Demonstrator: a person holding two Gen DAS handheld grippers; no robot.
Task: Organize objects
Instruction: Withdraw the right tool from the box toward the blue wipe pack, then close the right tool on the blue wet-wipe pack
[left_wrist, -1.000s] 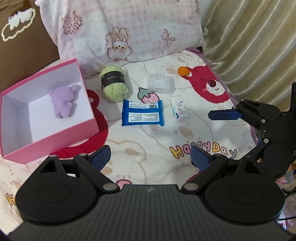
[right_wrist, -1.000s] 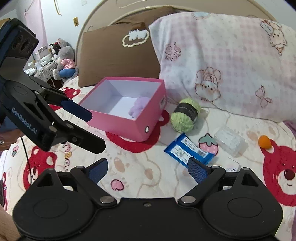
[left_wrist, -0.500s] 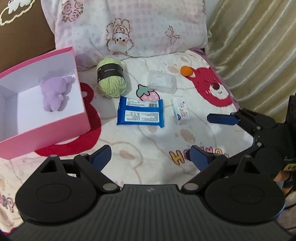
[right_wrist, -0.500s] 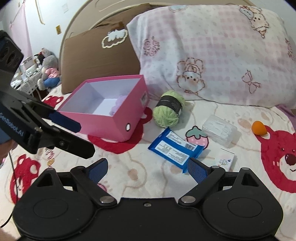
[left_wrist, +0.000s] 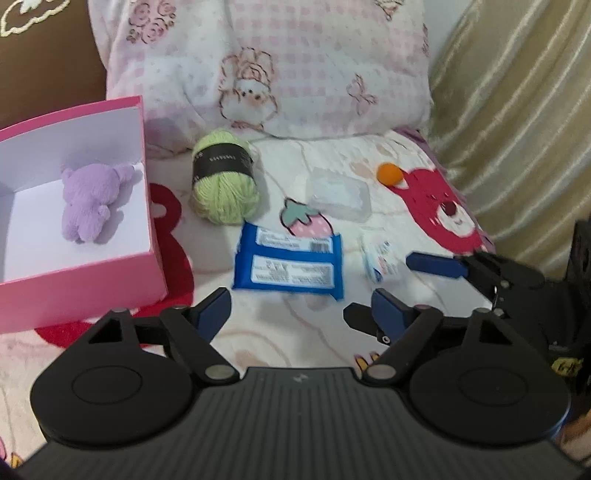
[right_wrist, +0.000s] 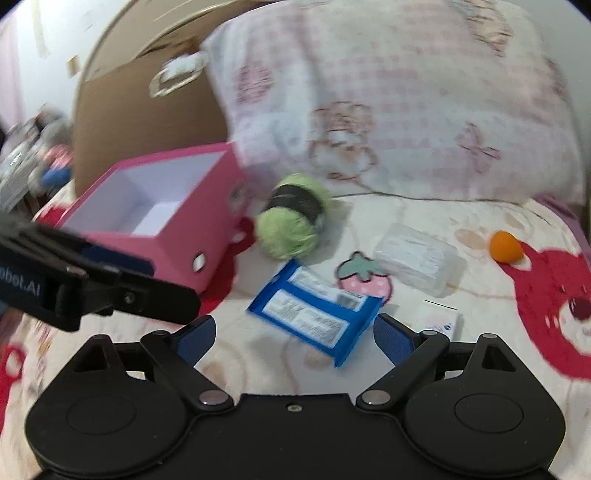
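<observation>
both grippers hang spread and empty over the bed: my left gripper just short of the blue packet, my right gripper nosing at the same blue packet from its side. i judge this the approach for the next pick. the pink box already holds the purple plush; the green yarn ball lies beside it. next i'd commit one gripper, straddle the packet's edges, then squeeze.
</observation>
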